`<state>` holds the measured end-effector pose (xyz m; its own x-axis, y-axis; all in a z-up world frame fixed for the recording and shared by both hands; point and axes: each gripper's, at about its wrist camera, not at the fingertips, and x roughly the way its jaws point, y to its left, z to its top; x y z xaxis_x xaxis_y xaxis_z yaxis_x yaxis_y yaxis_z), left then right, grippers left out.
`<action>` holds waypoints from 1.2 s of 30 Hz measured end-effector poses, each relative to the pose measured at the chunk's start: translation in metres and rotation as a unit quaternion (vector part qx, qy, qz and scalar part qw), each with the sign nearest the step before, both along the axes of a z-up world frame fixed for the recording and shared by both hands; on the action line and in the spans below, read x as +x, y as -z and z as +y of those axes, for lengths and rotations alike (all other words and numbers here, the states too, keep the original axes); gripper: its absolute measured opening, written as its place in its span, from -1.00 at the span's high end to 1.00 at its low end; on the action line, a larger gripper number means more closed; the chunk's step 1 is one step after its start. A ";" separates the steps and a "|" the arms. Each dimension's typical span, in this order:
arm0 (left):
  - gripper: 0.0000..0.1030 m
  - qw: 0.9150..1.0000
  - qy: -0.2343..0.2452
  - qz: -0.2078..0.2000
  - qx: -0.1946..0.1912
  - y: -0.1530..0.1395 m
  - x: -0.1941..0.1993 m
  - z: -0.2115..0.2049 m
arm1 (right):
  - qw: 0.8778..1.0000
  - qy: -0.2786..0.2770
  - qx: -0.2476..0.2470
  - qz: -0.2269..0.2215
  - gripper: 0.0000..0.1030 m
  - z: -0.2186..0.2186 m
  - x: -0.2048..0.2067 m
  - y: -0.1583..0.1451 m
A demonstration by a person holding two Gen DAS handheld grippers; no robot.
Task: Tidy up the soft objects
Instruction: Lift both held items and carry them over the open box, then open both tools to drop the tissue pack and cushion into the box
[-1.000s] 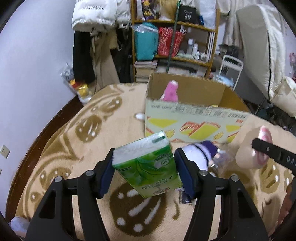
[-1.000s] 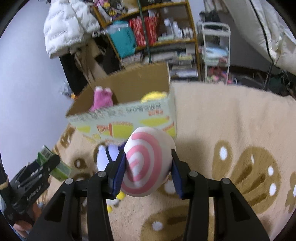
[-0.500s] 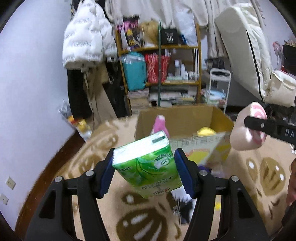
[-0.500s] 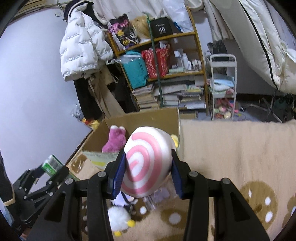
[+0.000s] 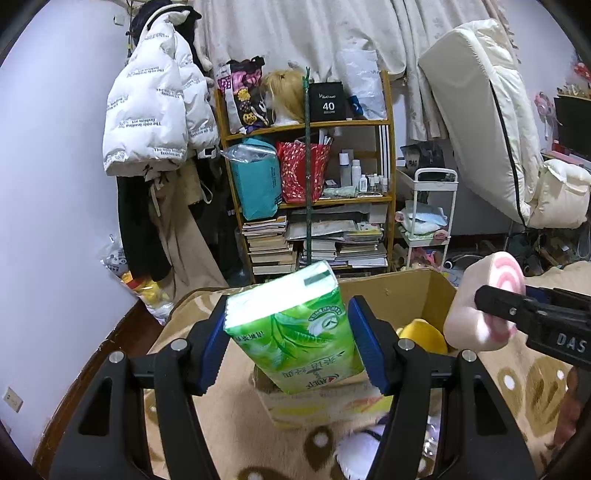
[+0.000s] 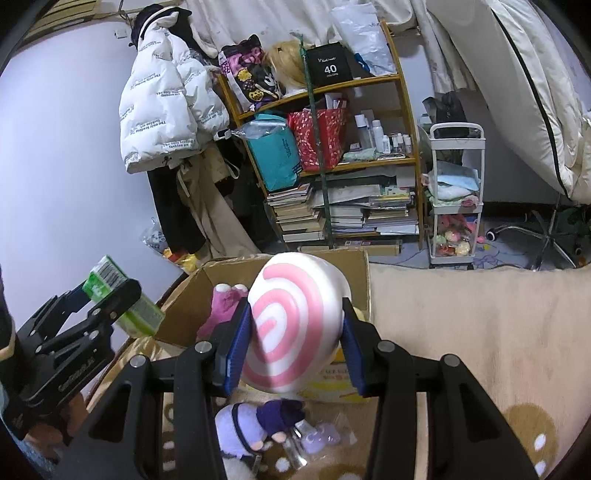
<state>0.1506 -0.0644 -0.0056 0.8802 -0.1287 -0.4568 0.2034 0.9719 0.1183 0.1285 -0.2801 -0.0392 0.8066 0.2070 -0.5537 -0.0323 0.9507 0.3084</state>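
- A lived-in home bedroom or storage room.
- A white puffer jacket hangs on the wall.
- A wooden shelf holds stacked books, bags and bottles.
- A mattress leans upright beside curtains.
- A patterned beige blanket covers the surface.

You have raised both grippers: your left gripper now carries the green tissue pack up in front of the cardboard box, and your right gripper has brought the pink swirl cushion forward over the box's near wall.
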 end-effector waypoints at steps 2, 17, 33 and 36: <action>-0.20 1.000 0.002 0.005 0.001 0.005 0.008 -0.002 | 1.000 -0.004 0.004 0.001 0.06 -0.001 0.006 0.001; -0.21 0.999 0.016 0.040 -0.029 0.035 0.036 0.001 | 0.999 -0.033 0.000 0.013 0.01 0.001 0.032 0.031; -0.59 0.998 -0.008 0.069 -0.010 0.045 0.035 0.002 | 0.999 -0.020 0.035 0.022 -0.69 -0.012 0.033 0.034; -0.68 0.997 -0.012 0.072 -0.011 0.043 0.030 0.006 | 0.999 -0.019 0.032 0.023 -0.80 -0.012 0.029 0.031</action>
